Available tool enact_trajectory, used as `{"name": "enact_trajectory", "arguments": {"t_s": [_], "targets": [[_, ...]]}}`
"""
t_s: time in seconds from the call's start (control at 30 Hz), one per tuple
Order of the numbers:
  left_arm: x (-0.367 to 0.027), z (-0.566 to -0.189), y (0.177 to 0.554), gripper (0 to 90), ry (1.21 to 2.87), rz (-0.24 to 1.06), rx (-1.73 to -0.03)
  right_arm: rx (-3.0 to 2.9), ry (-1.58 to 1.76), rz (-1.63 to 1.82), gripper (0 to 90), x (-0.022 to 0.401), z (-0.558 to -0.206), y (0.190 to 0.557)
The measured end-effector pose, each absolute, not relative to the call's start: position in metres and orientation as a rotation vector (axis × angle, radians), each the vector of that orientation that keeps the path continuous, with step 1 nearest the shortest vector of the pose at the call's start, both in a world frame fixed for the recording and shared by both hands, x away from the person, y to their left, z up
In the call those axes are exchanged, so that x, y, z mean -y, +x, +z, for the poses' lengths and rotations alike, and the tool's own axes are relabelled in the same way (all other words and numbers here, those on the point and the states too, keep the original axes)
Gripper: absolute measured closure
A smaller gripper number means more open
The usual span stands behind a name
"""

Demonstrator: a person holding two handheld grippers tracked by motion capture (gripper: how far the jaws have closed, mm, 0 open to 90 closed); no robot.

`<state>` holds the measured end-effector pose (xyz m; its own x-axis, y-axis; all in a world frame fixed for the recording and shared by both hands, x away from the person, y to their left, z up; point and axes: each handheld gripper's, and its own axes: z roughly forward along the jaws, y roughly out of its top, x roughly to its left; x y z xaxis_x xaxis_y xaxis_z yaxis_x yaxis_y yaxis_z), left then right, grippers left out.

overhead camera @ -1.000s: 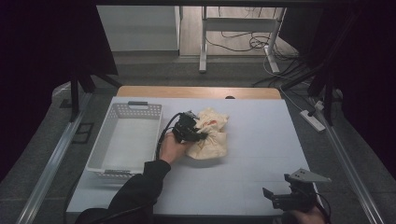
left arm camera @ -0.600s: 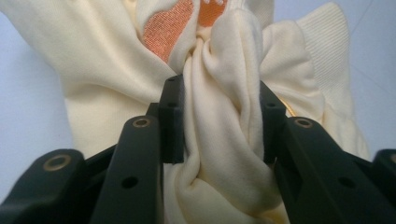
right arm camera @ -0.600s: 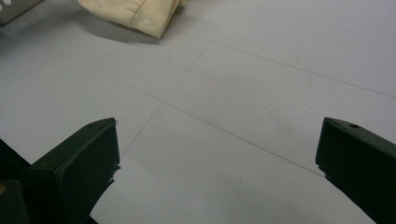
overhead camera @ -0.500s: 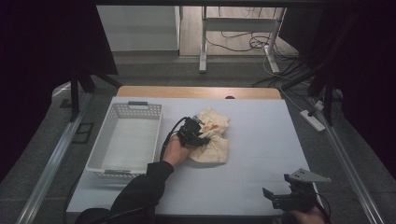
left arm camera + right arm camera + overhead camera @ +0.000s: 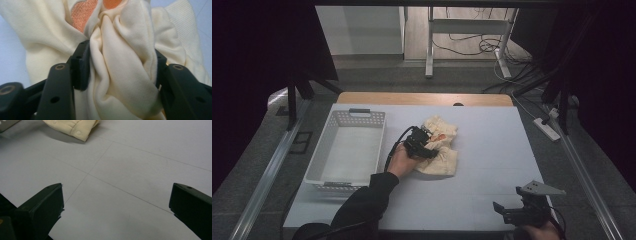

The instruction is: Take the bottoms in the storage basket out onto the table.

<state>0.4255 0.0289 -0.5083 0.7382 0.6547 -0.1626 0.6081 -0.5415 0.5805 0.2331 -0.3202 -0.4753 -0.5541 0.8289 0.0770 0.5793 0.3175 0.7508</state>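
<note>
Mid-table, right of the white basket [image 5: 347, 150], the left gripper [image 5: 120, 62] pinches a thick fold of the cream garment [image 5: 439, 147]: soft, light, best bunched. The right gripper [image 5: 524, 212] rests near-right, jaws wide and empty.

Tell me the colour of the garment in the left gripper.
Pale cream garment with an orange patch, clearest in the left gripper view.

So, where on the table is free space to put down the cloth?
The white basket looks empty. The table is bare right of the cream garment, and in front of it toward the open right gripper. It is crowded where the left gripper pinches the garment, beside the basket.
</note>
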Motion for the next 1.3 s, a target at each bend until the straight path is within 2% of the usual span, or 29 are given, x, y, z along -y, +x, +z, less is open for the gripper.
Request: {"name": "enact_trajectory", "arguments": {"t_s": [0.2,0.4,0.77,0.83,1.13,1.3], "targets": [[-0.029,-0.509,0.426,40.4,2.307,0.077,-0.961,-2.266,1.263,1.088,0.0,0.32,-0.475,0.233],[-0.027,-0.51,0.427,27.7,2.316,0.076,-0.976,-2.269,1.261,1.084,0.0,0.32,-0.475,0.233],[-0.027,-0.516,0.429,14.2,2.317,0.061,-1.008,-2.272,1.259,1.082,0.0,0.32,-0.476,0.234],[-0.026,-0.517,0.429,9.1,2.322,0.061,-1.01,-2.273,1.259,1.082,0.0,0.32,-0.476,0.234],[-0.025,-0.519,0.428,0.0,2.328,0.031,-0.995,-2.275,1.258,1.081,0.0,0.32,-0.476,0.234],[-0.025,-0.518,0.427,0.0,2.323,0.041,-0.983,-2.276,1.259,1.081,0.0,0.32,-0.476,0.234]]}}
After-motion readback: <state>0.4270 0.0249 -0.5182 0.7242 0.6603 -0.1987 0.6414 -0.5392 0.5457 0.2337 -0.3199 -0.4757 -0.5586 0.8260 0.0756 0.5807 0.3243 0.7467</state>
